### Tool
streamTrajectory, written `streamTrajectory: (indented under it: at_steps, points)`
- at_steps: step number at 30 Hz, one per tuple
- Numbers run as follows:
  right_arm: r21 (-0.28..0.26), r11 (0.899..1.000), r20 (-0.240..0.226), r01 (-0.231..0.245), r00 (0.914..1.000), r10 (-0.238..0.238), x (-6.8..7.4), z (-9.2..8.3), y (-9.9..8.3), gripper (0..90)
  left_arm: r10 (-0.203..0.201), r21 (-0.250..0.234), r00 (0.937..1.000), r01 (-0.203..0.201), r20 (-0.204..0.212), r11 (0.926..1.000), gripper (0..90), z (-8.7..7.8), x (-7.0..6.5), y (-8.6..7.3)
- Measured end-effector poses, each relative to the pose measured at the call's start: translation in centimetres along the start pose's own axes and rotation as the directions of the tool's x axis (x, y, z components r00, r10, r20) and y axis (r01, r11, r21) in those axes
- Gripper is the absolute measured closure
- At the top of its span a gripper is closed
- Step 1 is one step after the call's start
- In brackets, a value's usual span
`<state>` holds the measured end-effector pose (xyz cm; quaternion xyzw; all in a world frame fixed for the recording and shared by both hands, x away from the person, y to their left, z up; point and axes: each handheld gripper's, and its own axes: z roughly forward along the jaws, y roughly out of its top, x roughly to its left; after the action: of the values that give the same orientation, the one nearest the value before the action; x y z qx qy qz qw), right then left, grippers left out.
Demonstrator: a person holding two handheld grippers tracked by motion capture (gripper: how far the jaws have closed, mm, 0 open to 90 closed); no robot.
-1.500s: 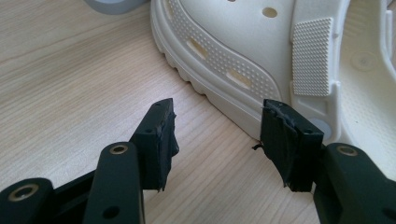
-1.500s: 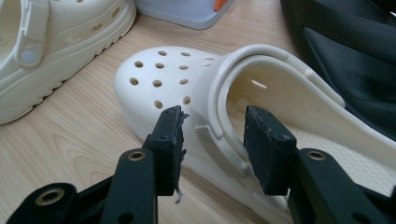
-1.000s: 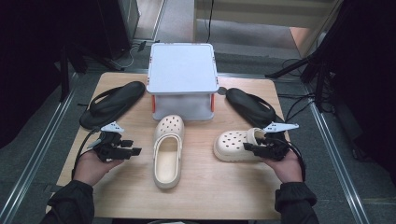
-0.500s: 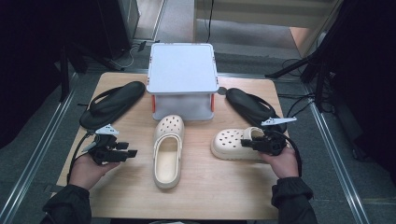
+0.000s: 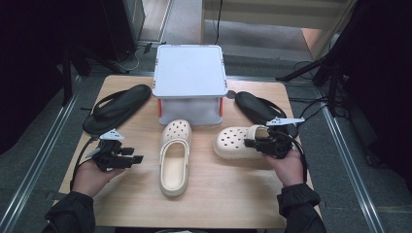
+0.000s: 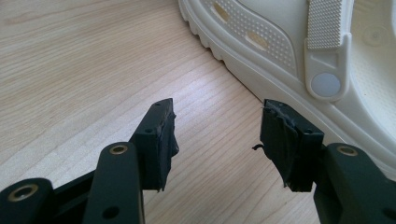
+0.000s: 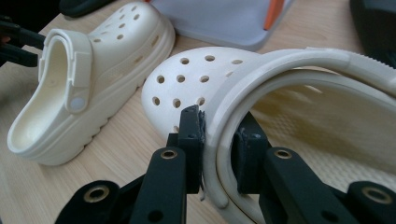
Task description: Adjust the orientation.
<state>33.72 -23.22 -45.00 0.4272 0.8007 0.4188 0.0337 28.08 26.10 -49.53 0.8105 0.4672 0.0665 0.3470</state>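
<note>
You're clamping right gripper point(image 7: 217, 140), jaws just closing, on rim of right clog point(image 5: 238, 141), centre-right of frame, for lifting; left gripper point(image 6: 217, 135) waiting wide open, empty, beside left clog point(image 6: 299, 56).

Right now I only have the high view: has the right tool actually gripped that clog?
Observer: Yes. The right tool has just been closing its jaws; they pinch the rim of the right clog, one jaw inside, one outside.
Operator: Left tool holding anything?
Observer: No. The left tool stands open over the bare table, with nothing between the jaws.
Operator: How close to the other clog?
Observer: One jaw sits just beside the sole of the middle clog, below the strap rivet; I see no contact.
</note>
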Motion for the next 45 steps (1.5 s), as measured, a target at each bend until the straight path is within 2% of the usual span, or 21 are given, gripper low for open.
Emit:
streamTrajectory:
  at_steps: [9,15,23,28,35,38,41,45]
  points:
    - [0.013,1.0,-0.018,0.012,0.9998,-0.011,2.2,3.4,2.4,76.4,0.012,-0.009,0.9999,-0.011,0.005,0.9999,45.5,0.0,0.0,0.2]
    - [0.016,1.0,-0.004,-0.004,1.0,0.004,2.9,4.7,3.3,76.3,0.017,-0.008,0.9998,-0.017,0.014,0.9998,45.5,0.2,0.1,0.4]
    - [0.015,0.999,0.002,-0.046,0.999,0.046,2.7,5.8,3.3,75.9,0.028,0.0,0.9993,-0.028,0.024,0.9996,45.5,0.4,-0.1,0.7]
    - [0.043,0.998,0.007,-0.053,0.9986,0.053,2.7,6.9,2.9,75.0,0.034,-0.002,0.9991,-0.034,0.026,0.9994,45.5,0.5,-0.1,0.8]
    - [0.038,0.996,0.007,-0.078,0.9969,0.078,1.8,7.2,2.5,71.5,0.035,-0.001,0.999,-0.035,0.026,0.9994,45.5,0.6,-0.1,0.8]
    - [0.04,0.998,0.008,-0.058,0.9983,0.058,1.8,7.2,2.5,68.8,0.037,0.002,0.9988,-0.037,0.032,0.9993,45.5,0.6,-0.1,0.8]
    - [0.046,0.999,0.03,-0.022,0.9993,0.021,2.2,7.1,2.5,64.6,0.036,0.001,0.9989,-0.036,0.03,0.9994,45.5,0.6,-0.1,0.8]
    - [0.046,0.999,0.046,0.012,0.9988,-0.014,2.5,6.1,2.6,60.7,0.034,0.003,0.999,-0.034,0.03,0.9994,45.5,0.6,0.0,0.8]
